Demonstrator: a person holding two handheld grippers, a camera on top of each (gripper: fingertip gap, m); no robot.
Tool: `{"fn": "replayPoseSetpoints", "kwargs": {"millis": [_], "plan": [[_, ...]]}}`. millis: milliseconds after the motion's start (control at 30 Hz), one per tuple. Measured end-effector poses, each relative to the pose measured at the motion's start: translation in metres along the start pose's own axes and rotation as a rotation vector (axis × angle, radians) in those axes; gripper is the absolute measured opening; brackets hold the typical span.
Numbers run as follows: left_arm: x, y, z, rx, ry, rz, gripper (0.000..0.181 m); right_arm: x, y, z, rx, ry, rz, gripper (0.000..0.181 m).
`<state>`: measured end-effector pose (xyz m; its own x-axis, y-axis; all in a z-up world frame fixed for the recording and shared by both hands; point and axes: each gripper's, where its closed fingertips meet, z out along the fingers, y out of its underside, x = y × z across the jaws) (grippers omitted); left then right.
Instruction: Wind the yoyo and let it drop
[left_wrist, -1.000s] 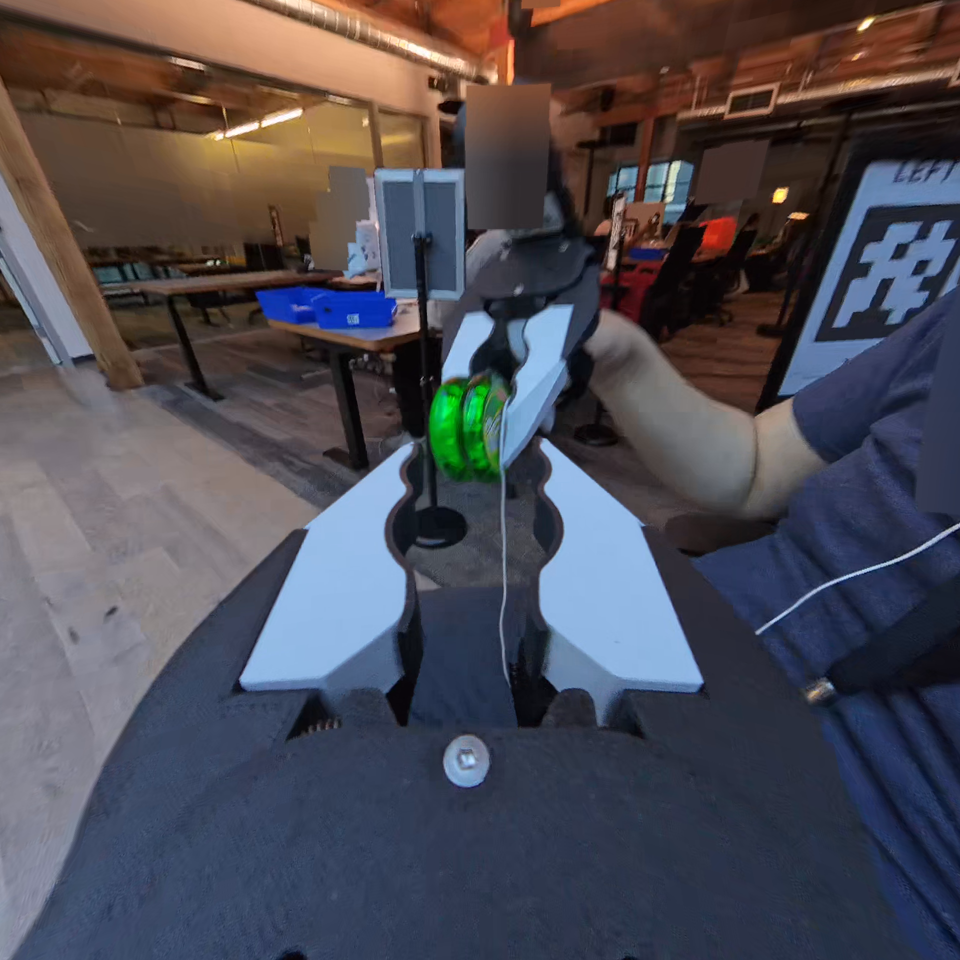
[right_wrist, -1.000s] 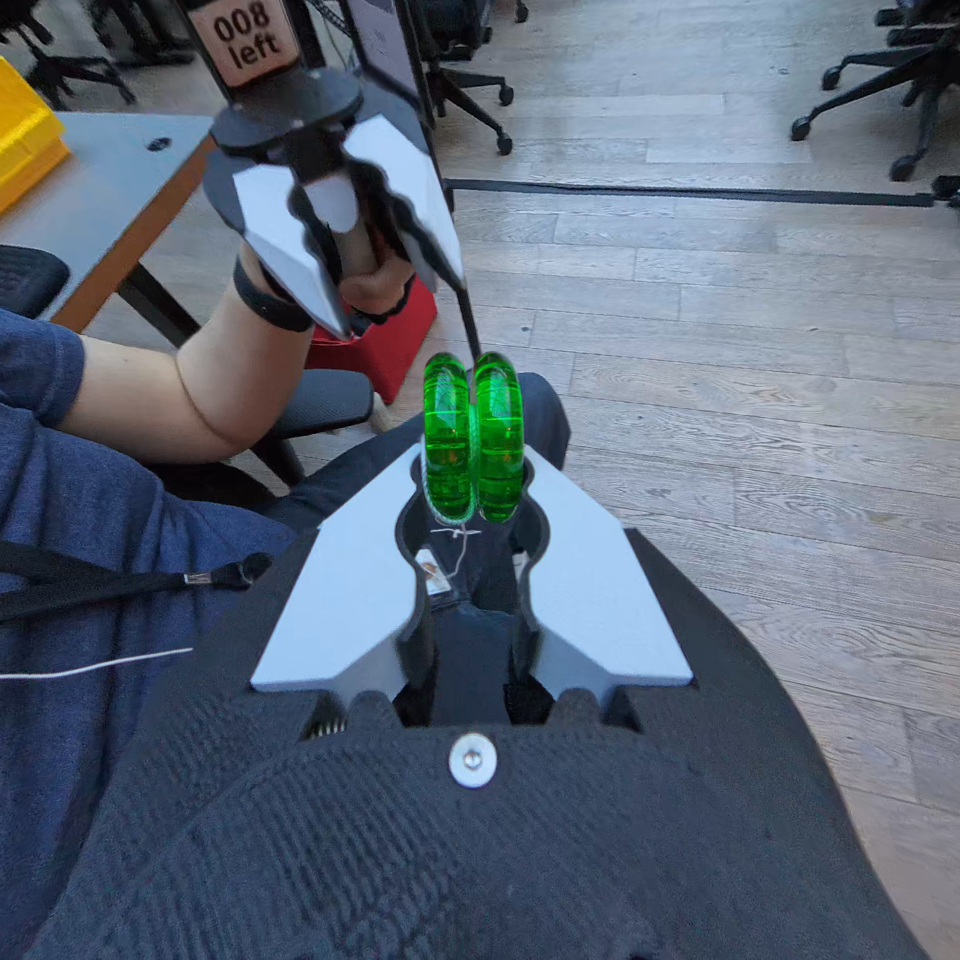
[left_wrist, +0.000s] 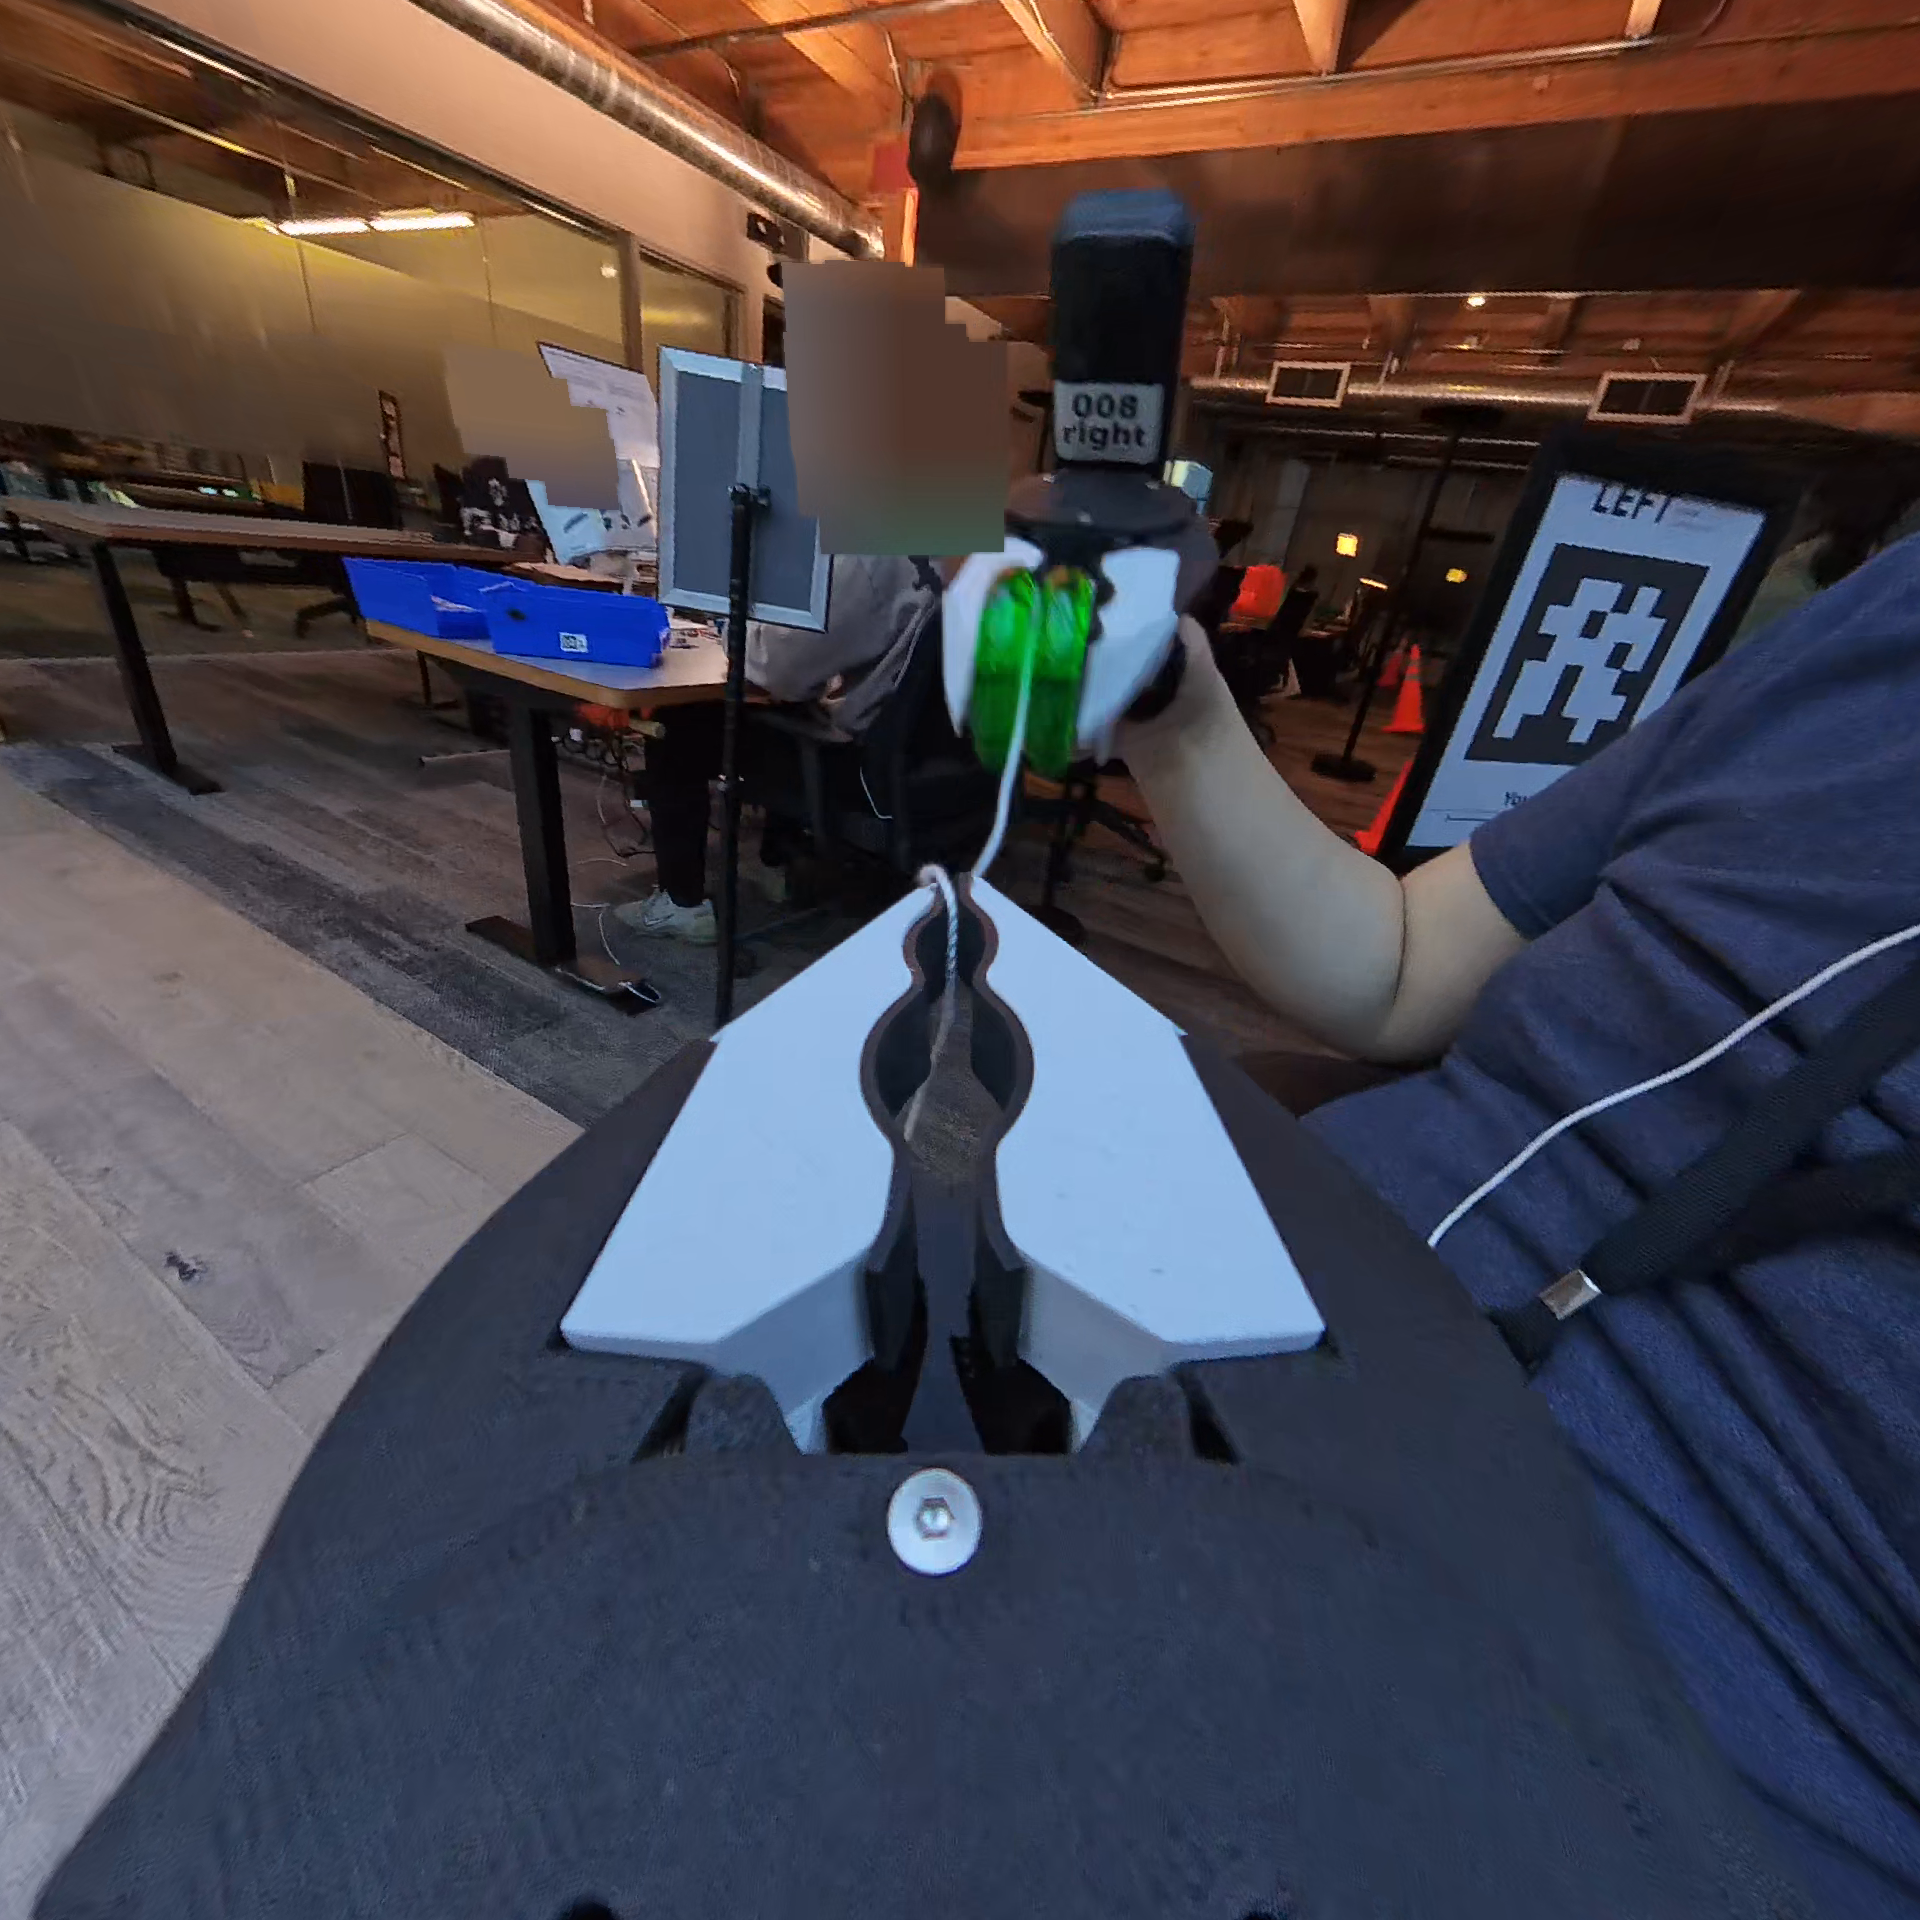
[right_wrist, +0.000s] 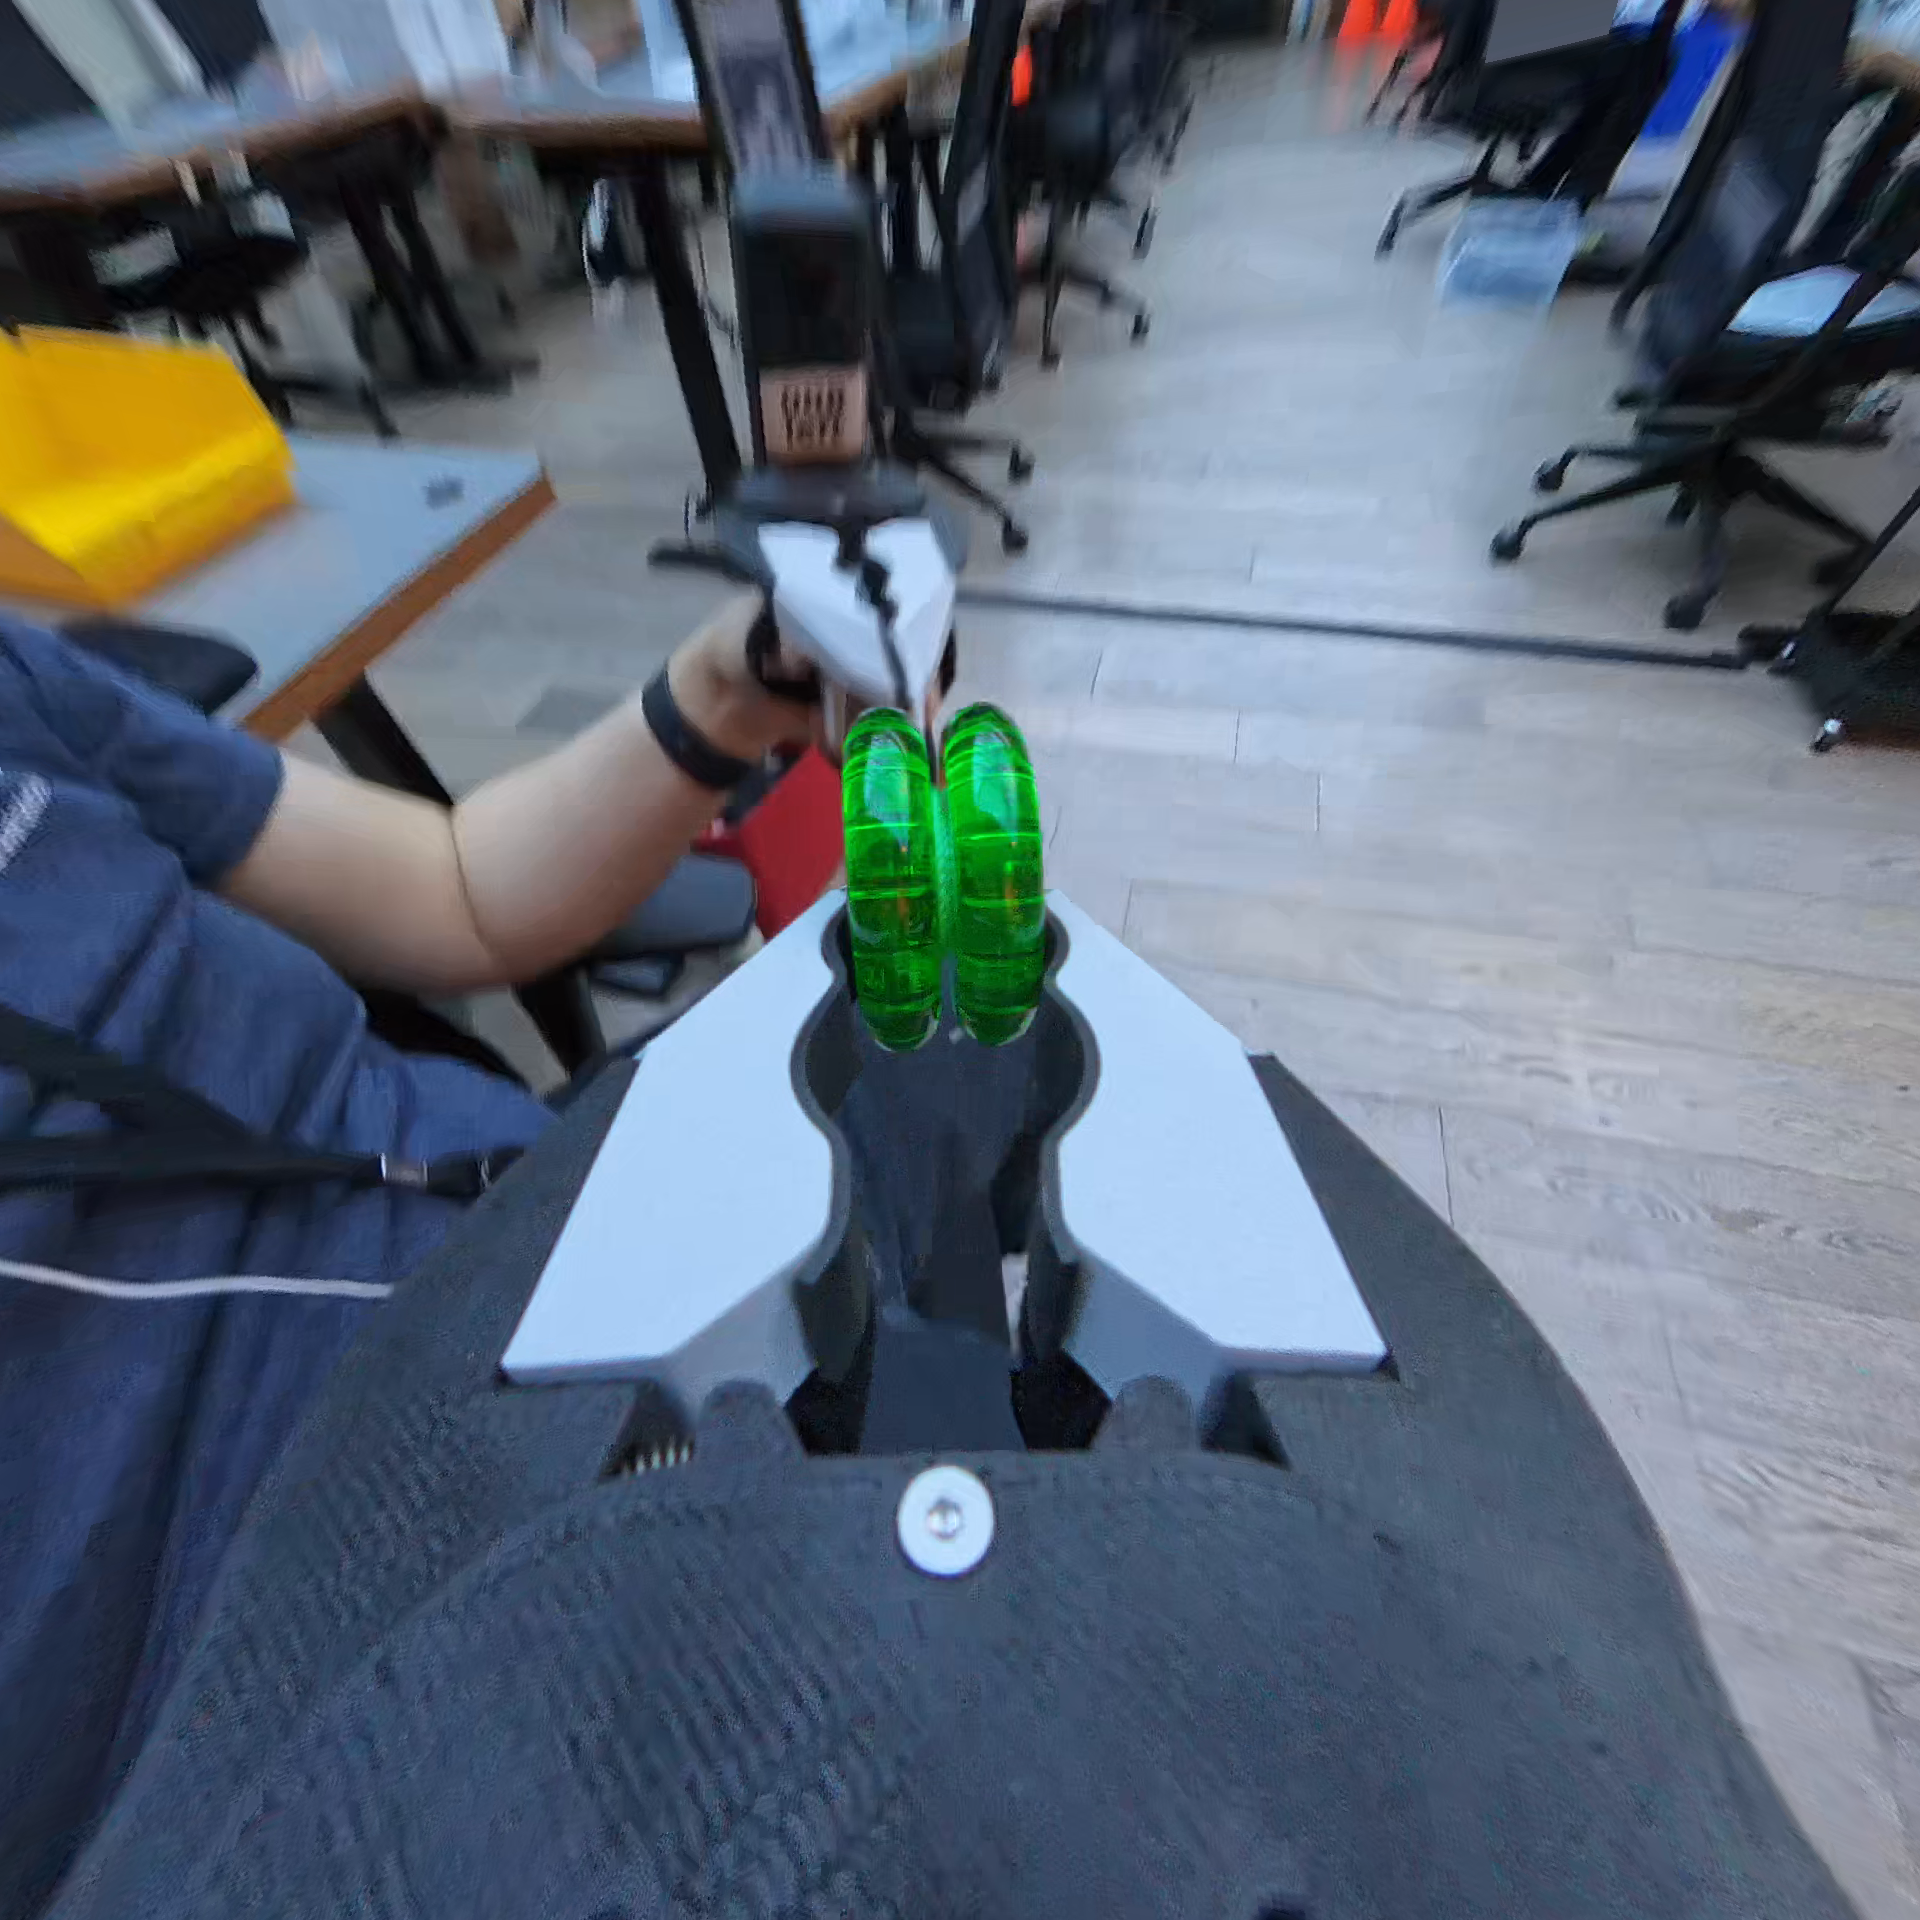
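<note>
wood floor (right_wrist: 1455, 831); translucent green yoyo (right_wrist: 942, 873), twin discs, white string (left_wrist: 1003, 790).

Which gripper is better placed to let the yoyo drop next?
The right gripper: it clamps the yoyo, so opening it drops it. The left gripper pinches the string.

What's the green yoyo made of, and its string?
The yoyo looks like glossy see-through plastic: light shines through it and glints off its rims. The string looks like white twisted cotton or similar cord; its twist shows where the left gripper pinches it.
</note>
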<state>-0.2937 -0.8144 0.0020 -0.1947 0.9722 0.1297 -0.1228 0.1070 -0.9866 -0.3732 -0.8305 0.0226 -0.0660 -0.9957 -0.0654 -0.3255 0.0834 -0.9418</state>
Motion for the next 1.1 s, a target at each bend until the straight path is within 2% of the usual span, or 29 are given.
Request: {"fn": "replayPoseSetpoints", "kwargs": {"millis": [100, 167, 267, 300, 400, 500, 567, 600, 767, 867, 1000, 1100], "plan": [[0.005, 0.021, 0.006, -0.098, 0.052, -0.02, 0.0, 0.002, -0.039, -0.027, 0.274, -0.077, 0.091, 0.027], [0.015, 0.032, 0.014, -0.136, 0.108, -0.012, 0.0, -0.004, -0.052, -0.035, 0.388, -0.152, 0.115, 0.027], [0.013, 0.025, 0.024, -0.098, 0.052, 0.06, 0.056, -0.011, -0.062, -0.031, 0.517, -0.23, 0.168, 0.027], [0.011, 0.018, 0.027, -0.07, 0.017, 0.084, 0.064, -0.012, -0.063, -0.025, 0.549, -0.247, 0.192, 0.027], [0.018, -0.016, 0.034, 0.102, -0.039, 0.104, 0.067, -0.017, -0.06, 0.002, 0.591, -0.266, 0.205, 0.027], [0.03, -0.036, 0.043, 0.223, -0.058, 0.123, 0.055, -0.027, -0.054, 0.03, 0.553, -0.287, 0.166, 0.027], [0.032, -0.035, 0.047, 0.233, -0.071, 0.155, 0.032, -0.032, -0.051, 0.044, 0.52, -0.291, 0.15, 0.027], [0.03, -0.034, 0.048, 0.242, -0.084, 0.163, 0.028, -0.033, -0.051, 0.047, 0.521, -0.295, 0.151, 0.027], [0.028, -0.035, 0.048, 0.274, -0.095, 0.178, 0.028, -0.031, -0.053, 0.05, 0.566, -0.305, 0.192, 0.028], [0.029, -0.033, 0.048, 0.257, -0.068, 0.153, 0.028, -0.032, -0.051, 0.05, 0.537, -0.306, 0.173, 0.028], [0.033, -0.027, 0.047, 0.198, -0.016, 0.119, 0.027, -0.026, -0.052, 0.041, 0.423, -0.248, 0.085, 0.036], [0.037, -0.022, 0.049, 0.15, 0.008, 0.12, 0.027, -0.032, -0.042, 0.037, 0.169, -0.299, -0.017, 0.029]]}}
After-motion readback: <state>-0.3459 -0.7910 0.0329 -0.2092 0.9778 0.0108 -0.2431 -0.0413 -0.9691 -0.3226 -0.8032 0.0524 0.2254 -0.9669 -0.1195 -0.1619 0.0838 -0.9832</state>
